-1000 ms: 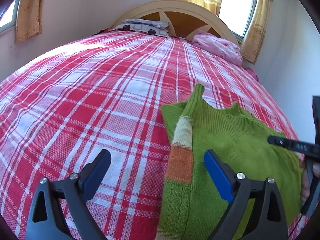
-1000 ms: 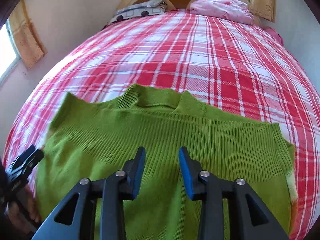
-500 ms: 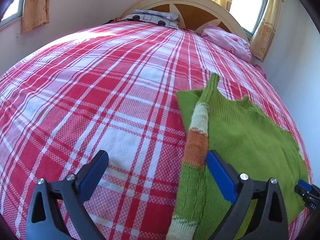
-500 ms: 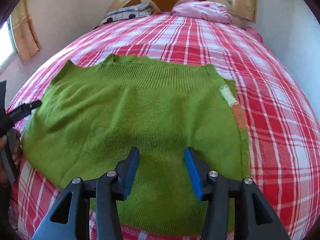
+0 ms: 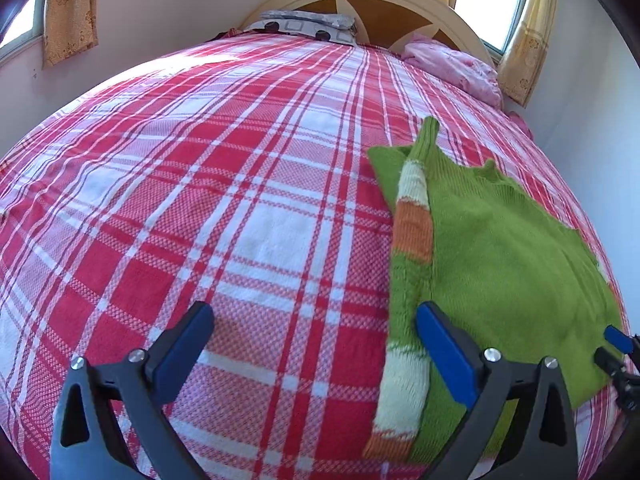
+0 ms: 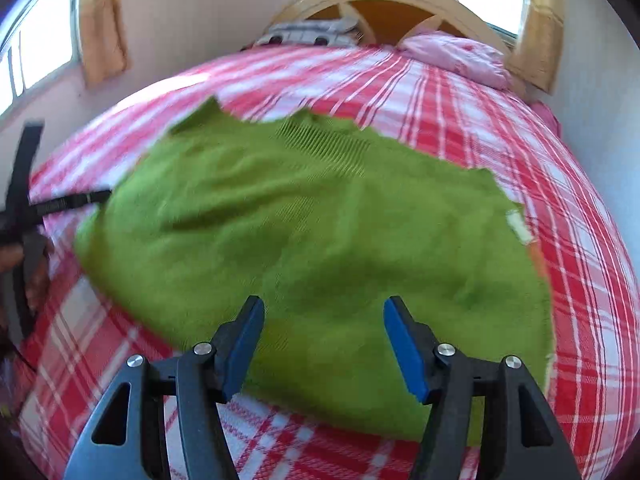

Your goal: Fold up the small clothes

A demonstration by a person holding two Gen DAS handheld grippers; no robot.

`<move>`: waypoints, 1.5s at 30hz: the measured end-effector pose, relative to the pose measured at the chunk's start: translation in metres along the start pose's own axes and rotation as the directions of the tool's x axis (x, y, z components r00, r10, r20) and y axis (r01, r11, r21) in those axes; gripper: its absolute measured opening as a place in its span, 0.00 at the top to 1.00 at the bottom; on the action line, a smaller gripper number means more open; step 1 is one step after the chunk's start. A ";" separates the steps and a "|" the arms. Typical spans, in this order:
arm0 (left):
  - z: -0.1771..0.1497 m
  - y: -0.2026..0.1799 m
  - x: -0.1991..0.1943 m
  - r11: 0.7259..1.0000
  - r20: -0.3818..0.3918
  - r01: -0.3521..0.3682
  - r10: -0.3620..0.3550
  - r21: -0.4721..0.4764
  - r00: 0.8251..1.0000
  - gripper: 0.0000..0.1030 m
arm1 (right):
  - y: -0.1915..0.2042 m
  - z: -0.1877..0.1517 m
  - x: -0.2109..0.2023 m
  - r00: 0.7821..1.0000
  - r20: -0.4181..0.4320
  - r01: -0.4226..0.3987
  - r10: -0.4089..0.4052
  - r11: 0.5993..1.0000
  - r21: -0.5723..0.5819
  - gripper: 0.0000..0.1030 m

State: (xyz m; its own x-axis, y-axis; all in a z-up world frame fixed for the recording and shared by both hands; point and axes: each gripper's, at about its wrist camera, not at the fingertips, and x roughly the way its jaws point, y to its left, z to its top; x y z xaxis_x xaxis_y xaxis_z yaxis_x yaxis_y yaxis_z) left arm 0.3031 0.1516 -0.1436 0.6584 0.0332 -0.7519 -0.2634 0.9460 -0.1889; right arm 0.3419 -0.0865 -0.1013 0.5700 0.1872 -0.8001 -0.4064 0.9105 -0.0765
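A small green knit sweater (image 5: 508, 256) lies flat on the red plaid bed (image 5: 240, 208). Its white-and-orange striped sleeve (image 5: 412, 240) is folded along its left edge. My left gripper (image 5: 316, 344) hangs open wide over bare bedspread, its right finger (image 5: 444, 352) just over the sleeve. In the right wrist view the sweater (image 6: 320, 220) fills the middle, and a striped scrap (image 6: 520, 228) peeks out at its right edge. My right gripper (image 6: 324, 344) hovers above the near hem, its jaws opening, with no cloth pinched between them.
A wooden headboard (image 5: 384, 4), a patterned pillow (image 5: 308, 26) and a pink bundle (image 5: 456, 66) sit at the far end. White walls close in on the right. The right gripper's tip (image 5: 616, 344) shows at the sweater's near corner. The left gripper (image 6: 60, 204) and a hand are at the left edge.
The right gripper has drawn back from the sweater's collar end to its near hem, and its jaws have spread. The left gripper has shifted left, so the sweater sits further right in its view.
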 end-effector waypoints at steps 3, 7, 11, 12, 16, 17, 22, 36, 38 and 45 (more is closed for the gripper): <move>0.000 0.001 -0.003 1.000 -0.001 0.013 -0.013 0.005 1.000 0.00 | -0.003 -0.003 0.003 1.000 0.005 -0.004 0.004 0.999 0.039 0.39; 0.007 0.012 -0.006 0.998 0.004 0.056 -0.056 -0.014 0.998 0.00 | 0.016 0.006 -0.017 0.998 0.054 0.011 -0.010 1.000 -0.010 0.39; 0.024 0.023 -0.004 1.000 0.031 0.015 -0.015 -0.001 0.999 0.00 | 0.067 0.013 -0.033 0.993 0.108 -0.033 0.050 0.988 -0.153 0.39; 0.029 0.025 -0.003 1.000 0.040 0.005 -0.005 0.002 0.999 0.00 | 0.081 0.015 -0.035 0.991 0.119 -0.040 0.063 0.982 -0.185 0.39; 0.044 0.032 0.004 1.000 0.045 0.012 -0.012 0.011 0.999 0.00 | 0.146 0.014 -0.029 0.986 0.143 -0.030 0.085 0.937 -0.347 0.39; 0.047 0.032 0.006 1.000 0.044 0.029 -0.029 0.008 0.999 0.00 | 0.157 0.012 -0.027 0.986 0.148 -0.017 0.078 0.927 -0.376 0.39; 0.055 0.027 0.018 0.993 0.034 0.121 -0.121 -0.003 0.992 0.00 | 0.198 0.003 -0.014 0.985 0.156 0.014 0.068 0.882 -0.471 0.39; 0.088 -0.014 0.063 0.935 -0.033 0.352 -0.351 0.032 0.936 0.08 | 0.237 0.011 0.005 0.985 0.170 0.074 0.018 0.853 -0.517 0.49; 0.092 -0.017 0.070 0.927 -0.044 0.374 -0.373 0.026 0.927 0.18 | 0.240 0.011 0.006 0.985 0.169 0.074 0.018 0.851 -0.519 0.52; 0.098 -0.022 0.083 0.912 -0.051 0.410 -0.408 0.025 0.912 0.36 | 0.246 0.014 0.009 0.988 0.155 0.063 0.022 0.853 -0.518 0.57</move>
State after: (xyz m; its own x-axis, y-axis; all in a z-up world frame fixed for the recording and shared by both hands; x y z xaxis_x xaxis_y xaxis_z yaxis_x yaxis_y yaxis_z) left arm 0.4328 0.1650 -0.1403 0.6716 -0.3723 -0.6406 0.0475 0.8844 -0.4642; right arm 0.2571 0.1444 -0.1191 0.6649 0.2619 -0.6995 -0.6810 0.5974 -0.4236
